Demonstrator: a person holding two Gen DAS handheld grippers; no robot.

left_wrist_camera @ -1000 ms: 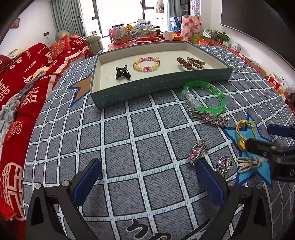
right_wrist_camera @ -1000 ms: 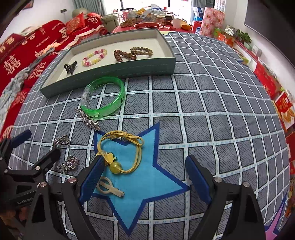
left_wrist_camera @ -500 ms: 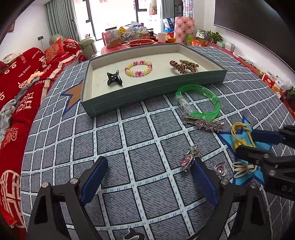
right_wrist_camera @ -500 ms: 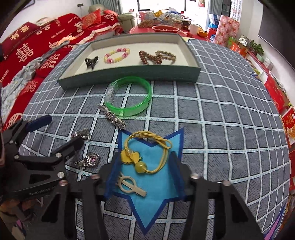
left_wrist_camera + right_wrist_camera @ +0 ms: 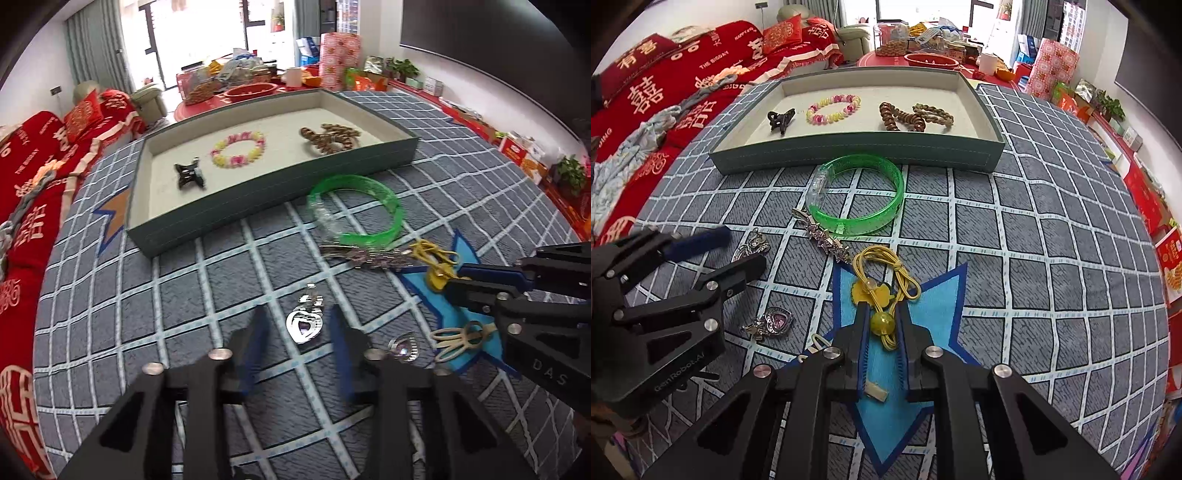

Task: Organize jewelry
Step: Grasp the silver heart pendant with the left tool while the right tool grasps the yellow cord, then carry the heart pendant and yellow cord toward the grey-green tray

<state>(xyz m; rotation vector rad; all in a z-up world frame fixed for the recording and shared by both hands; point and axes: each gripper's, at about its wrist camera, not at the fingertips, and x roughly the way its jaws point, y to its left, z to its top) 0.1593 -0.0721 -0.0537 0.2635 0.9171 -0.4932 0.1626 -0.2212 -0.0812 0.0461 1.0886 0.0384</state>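
1. Left wrist view: the left hand-held gripper [image 5: 298,328] has just been closing, its jaws narrow around a silver heart pendant [image 5: 303,326] on the desk [image 5: 147,295].
2. The right hand-held gripper [image 5: 882,325] has just been closing on a yellow bead hair tie [image 5: 882,291]; both pickups look ready.
3. The tray [image 5: 849,149] holds a black claw clip [image 5: 780,120], a pink-yellow bead bracelet [image 5: 833,108] and brown coil ties [image 5: 914,116].

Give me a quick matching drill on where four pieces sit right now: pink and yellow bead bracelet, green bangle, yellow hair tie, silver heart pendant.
Things:
1. bead bracelet
2. green bangle
3. yellow hair tie
4. silver heart pendant

Places:
A. between the left gripper's fingers
B. on the cloth just in front of the tray
C. inside the tray
D. between the right gripper's fingers, over the blue star

Pairs: 1-C, 2-B, 3-D, 4-A
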